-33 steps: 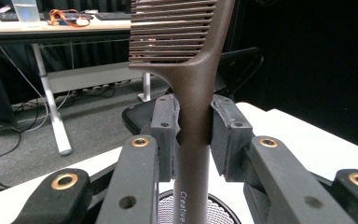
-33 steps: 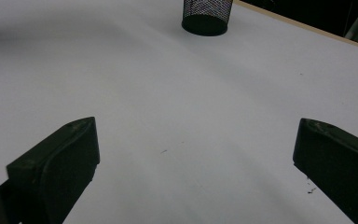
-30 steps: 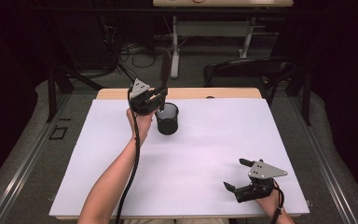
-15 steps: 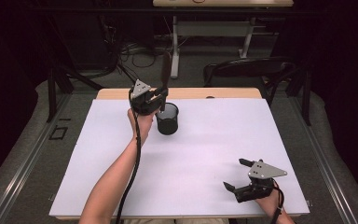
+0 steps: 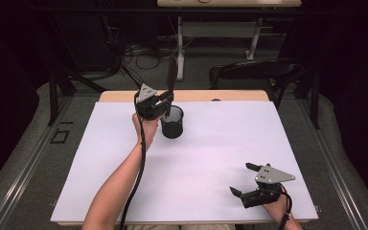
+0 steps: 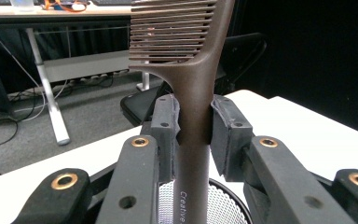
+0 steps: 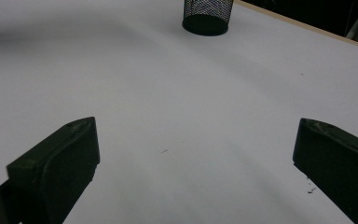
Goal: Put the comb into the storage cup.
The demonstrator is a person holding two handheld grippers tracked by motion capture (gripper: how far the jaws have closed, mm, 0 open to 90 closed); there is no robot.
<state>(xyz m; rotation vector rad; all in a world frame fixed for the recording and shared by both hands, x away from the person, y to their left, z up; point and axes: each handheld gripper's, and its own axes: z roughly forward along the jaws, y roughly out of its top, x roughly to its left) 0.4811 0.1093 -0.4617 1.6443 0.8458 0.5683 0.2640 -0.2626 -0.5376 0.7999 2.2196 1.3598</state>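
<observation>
High view: the left gripper holds a brown comb upright above the mesh cup at the far side of the white tabletop; the right gripper rests near the front right, jaws wide

Left gripper view: pads clamp the comb's handle over the cup

Right gripper view: jaws wide apart, nothing between; cup far off

The left tongs are held raised at the far side on an outstretched forearm, jaws clamped shut on a comb. The right tongs are held low near the front edge, jaws spread wide.
</observation>
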